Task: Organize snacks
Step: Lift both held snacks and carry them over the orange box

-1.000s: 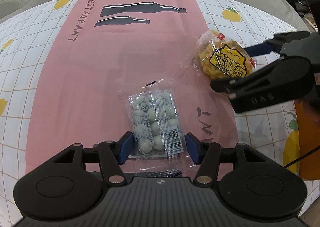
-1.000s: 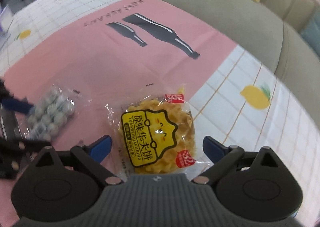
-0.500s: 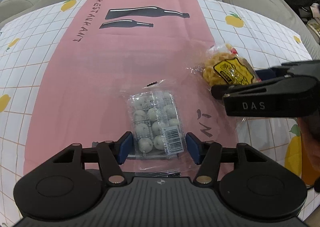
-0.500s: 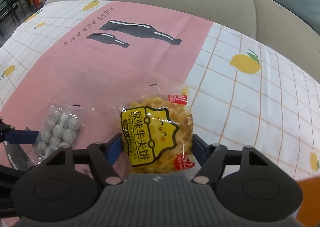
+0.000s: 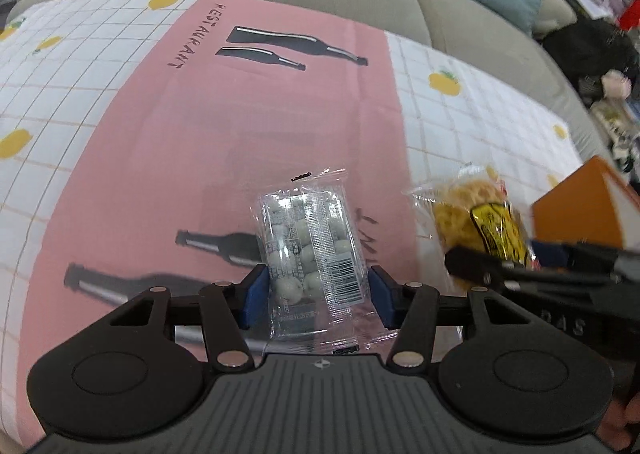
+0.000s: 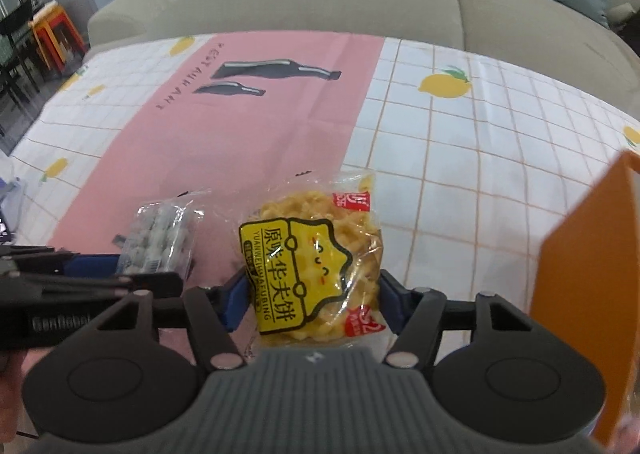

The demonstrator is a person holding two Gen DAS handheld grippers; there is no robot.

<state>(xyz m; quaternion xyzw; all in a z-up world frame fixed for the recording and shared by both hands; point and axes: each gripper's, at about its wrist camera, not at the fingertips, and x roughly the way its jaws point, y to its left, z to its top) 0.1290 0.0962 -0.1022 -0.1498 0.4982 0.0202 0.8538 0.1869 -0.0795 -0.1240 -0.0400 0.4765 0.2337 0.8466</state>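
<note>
Now each closing claw (image 5: 316, 296) (image 6: 314, 300) grips its snack: candy packet (image 5: 310, 250), waffle pack (image 6: 314, 266).

Left gripper (image 5: 316, 292): black linkage arms w/ silver pivot screws, round black discs either side, ribbed grey body showing a small emblem at centre; blue fingertips (image 5: 256, 290) catching the light. Its side, in the right wrist view, is bearing pale embossed lettering. Right gripper (image 6: 314, 296): same build, blue pads (image 6: 236, 300), silver screws gleaming; its black flank in the left wrist view is reading "DAS".
</note>
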